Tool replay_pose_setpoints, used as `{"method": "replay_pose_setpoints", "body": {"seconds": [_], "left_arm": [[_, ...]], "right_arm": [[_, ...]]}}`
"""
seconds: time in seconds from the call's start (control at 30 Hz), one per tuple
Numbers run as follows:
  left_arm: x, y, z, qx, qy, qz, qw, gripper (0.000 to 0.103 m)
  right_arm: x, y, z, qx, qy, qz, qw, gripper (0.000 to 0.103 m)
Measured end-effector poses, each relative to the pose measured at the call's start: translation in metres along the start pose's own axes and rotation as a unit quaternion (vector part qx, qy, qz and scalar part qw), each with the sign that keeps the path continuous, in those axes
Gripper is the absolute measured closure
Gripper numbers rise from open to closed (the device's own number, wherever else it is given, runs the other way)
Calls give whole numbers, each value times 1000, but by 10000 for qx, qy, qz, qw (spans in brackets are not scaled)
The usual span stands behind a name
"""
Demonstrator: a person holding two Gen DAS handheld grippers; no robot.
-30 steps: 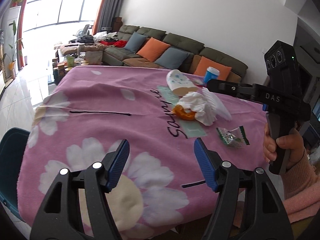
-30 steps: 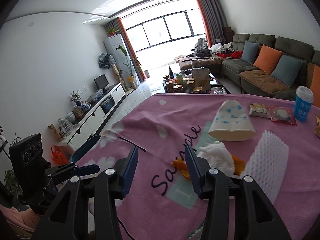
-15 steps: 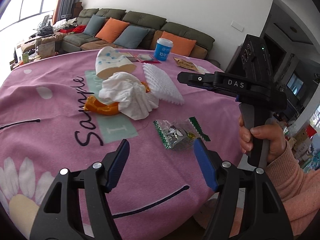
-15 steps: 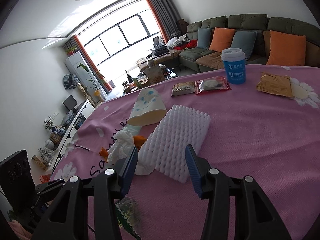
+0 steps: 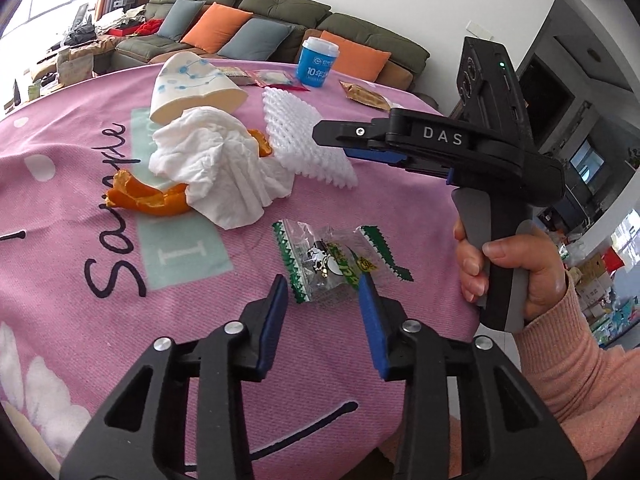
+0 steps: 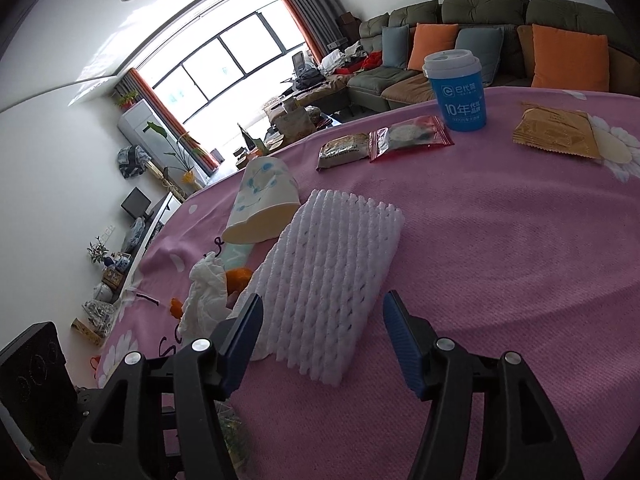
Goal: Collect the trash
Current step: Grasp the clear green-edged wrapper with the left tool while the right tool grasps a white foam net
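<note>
On the pink flowered tablecloth (image 5: 360, 208), going from left to right in the left wrist view, a strip of orange peel (image 5: 144, 200) lies partly under a crumpled white tissue (image 5: 224, 164). Behind them a paper cup (image 5: 192, 84) printed with blue dots lies on its side. To the right of the tissue is a white foam fruit net (image 5: 308, 136), touching the tissue's edge. Nearer the camera lies a clear candy wrapper (image 5: 332, 260) with green zigzag edges.

The left gripper (image 5: 323, 285) reaches down to that wrapper. Its jaws have just been closing and now stand narrow, with the wrapper's near edge between the blue pads; whether the pads press on it cannot be told.

Further right, the right gripper (image 5: 332, 136) is held in a hand (image 5: 504, 272) with a salmon-pink sleeve, and its tips hover above the foam net. In the right wrist view the right gripper (image 6: 322, 308) has just been opening its jaws, which stand wide on either side of the foam fruit net's (image 6: 332, 276) near end, without touching it.

At the far side of the table stand a blue lidded cup (image 6: 456, 88), two snack packets (image 6: 384, 140) and a brown sachet (image 6: 556, 132).
</note>
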State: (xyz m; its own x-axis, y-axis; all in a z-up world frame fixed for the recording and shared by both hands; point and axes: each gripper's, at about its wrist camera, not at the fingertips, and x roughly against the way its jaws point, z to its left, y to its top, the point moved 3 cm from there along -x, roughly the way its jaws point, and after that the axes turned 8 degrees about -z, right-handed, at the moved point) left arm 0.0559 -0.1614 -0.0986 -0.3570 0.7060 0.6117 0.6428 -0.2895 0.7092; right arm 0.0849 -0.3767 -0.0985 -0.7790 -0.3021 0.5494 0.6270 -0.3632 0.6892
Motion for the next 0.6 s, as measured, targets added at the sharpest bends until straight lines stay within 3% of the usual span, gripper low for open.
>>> {"method": "replay_pose_setpoints", "body": {"seconds": [0.2, 0.27, 0.37, 0.47, 0.6], "left_arm": [[-5, 1, 3, 68, -4, 10, 10000, 81], [-5, 1, 4, 102, -2, 2, 9999, 85], [-2, 0, 7, 112, 12, -18, 9999, 89], [5, -1, 8, 106, 12, -87, 9999, 89], [12, 1, 11, 119, 22, -197, 9997, 90]], "right_arm": [[-5, -2, 1, 6, -23, 128, 9999, 47], [-6, -2, 1, -15, -14, 152, 9999, 65], [-5, -3, 2, -20, 28, 151, 9999, 81], [-2, -2, 4, 22, 47, 71, 10000, 90], [4, -1, 7, 56, 71, -59, 9999, 92]]}}
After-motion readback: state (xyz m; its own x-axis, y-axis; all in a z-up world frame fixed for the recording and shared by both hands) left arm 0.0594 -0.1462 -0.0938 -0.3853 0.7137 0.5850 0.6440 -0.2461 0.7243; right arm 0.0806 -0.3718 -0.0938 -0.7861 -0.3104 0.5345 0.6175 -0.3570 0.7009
